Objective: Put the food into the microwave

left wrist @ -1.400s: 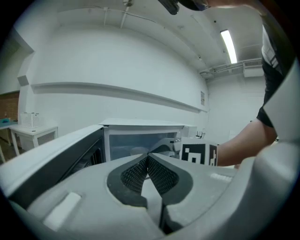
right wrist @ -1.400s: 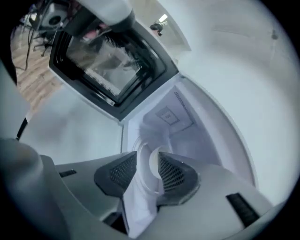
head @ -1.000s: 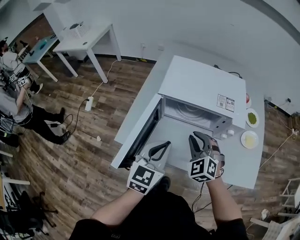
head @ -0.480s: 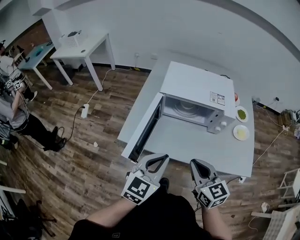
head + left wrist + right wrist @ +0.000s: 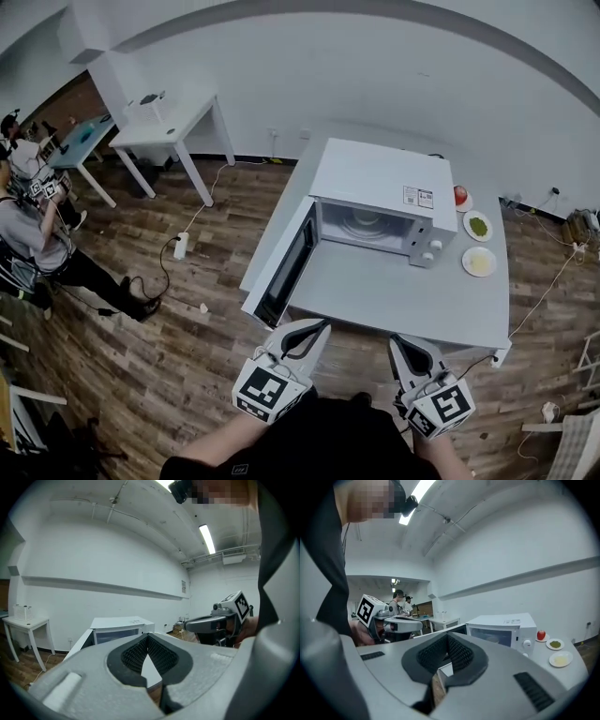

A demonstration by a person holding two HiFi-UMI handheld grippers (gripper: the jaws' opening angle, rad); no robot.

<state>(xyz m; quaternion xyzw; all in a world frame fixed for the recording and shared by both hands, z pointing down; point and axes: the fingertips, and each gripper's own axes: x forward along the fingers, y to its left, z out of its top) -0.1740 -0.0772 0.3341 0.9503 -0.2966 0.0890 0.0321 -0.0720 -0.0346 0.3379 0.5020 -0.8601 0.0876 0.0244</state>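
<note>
The white microwave (image 5: 380, 183) stands on a grey table (image 5: 403, 291), its door (image 5: 286, 267) swung open to the left and its cavity (image 5: 361, 223) showing only the turntable. To its right lie a red fruit (image 5: 459, 195), a plate of green food (image 5: 478, 226) and a plate of yellow food (image 5: 479, 262). Both grippers hang in front of the table's near edge, well short of the microwave. My left gripper (image 5: 305, 333) (image 5: 147, 635) is shut on nothing. My right gripper (image 5: 405, 345) (image 5: 448, 637) has just been closing and is shut, nothing between its pads.
The open door overhangs the table's left front corner. A white table (image 5: 173, 103) stands at the back left, with people (image 5: 28, 234) working at the far left. A power strip (image 5: 180, 246) and cables lie on the wooden floor.
Both grippers have drawn back from the microwave's mouth, past the table's near edge, toward my body. The right gripper has rolled and its jaws have closed. The microwave looks farther away.
</note>
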